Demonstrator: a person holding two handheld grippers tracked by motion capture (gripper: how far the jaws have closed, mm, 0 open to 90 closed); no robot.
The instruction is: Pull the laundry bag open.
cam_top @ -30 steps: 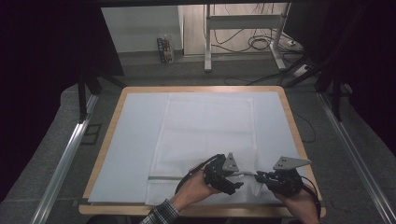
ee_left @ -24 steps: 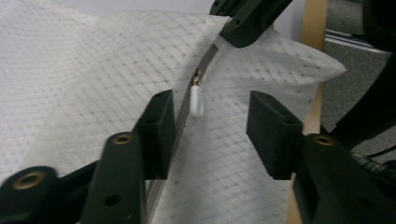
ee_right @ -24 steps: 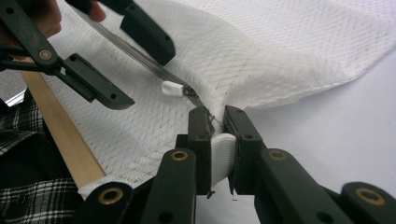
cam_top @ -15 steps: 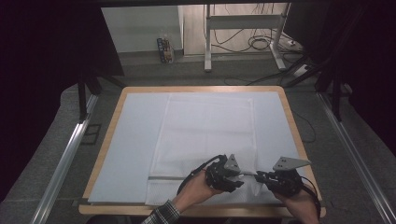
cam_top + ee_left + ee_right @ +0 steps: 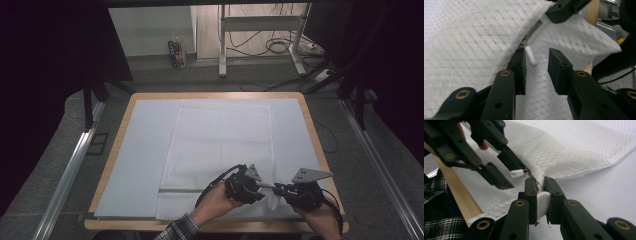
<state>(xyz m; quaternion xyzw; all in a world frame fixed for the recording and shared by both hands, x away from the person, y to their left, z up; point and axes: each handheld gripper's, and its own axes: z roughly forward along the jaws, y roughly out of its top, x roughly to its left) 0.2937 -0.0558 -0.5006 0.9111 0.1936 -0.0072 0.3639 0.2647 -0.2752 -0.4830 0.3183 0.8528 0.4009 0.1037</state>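
R gripper (image 5: pixel 539 185) clamped on edge of white mesh bag (image 5: pixel 220 145), near-right corner of table (image 5: pixel 125 125). L gripper (image 5: pixel 536 61) jaws just closing, not yet touching zip pull (image 5: pixel 530 55) between them.

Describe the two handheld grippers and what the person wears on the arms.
Both the left gripper and the right gripper are black, with linked bars pinned by brass-coloured rivets and blocky black jaw pads. Each carries a grey three-cornered plate on top and trails a black cable. The left forearm wears a dark plaid sleeve with pale checks.
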